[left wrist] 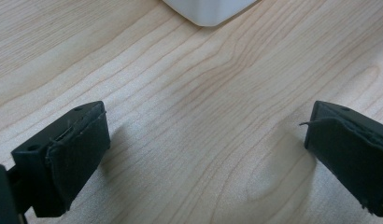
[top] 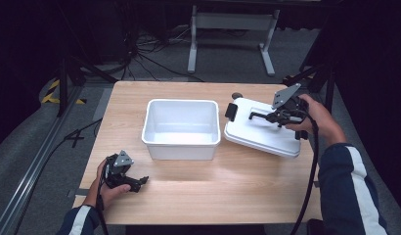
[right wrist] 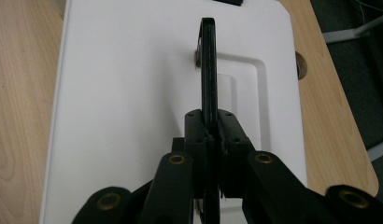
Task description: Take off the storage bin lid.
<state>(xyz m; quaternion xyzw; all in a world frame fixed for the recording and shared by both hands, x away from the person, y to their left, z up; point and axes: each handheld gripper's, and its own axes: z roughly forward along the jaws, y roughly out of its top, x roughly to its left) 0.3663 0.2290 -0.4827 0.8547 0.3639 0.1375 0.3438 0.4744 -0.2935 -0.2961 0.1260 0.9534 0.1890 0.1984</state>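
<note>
- Nearest: left gripper [top: 140, 181] idle on the table [top: 247, 196], jaws wide apart, nothing between.
- Mid-table: white bin [top: 181, 128], open and apparently empty, just left of the lid [top: 262, 128].
- Farther right: right gripper [top: 257, 115] clamped tight on the lid's black handle [right wrist: 208, 70], handle's long axis in line with the jaws.
- Lid's far latch cut off in the right gripper view; whether tilted against the bin, hard to tell.

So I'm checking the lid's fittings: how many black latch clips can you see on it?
2 show in the high view: one clip on the white lid's left edge, facing the bin, one on its right edge by the right gripper. Others may be hidden.
</note>
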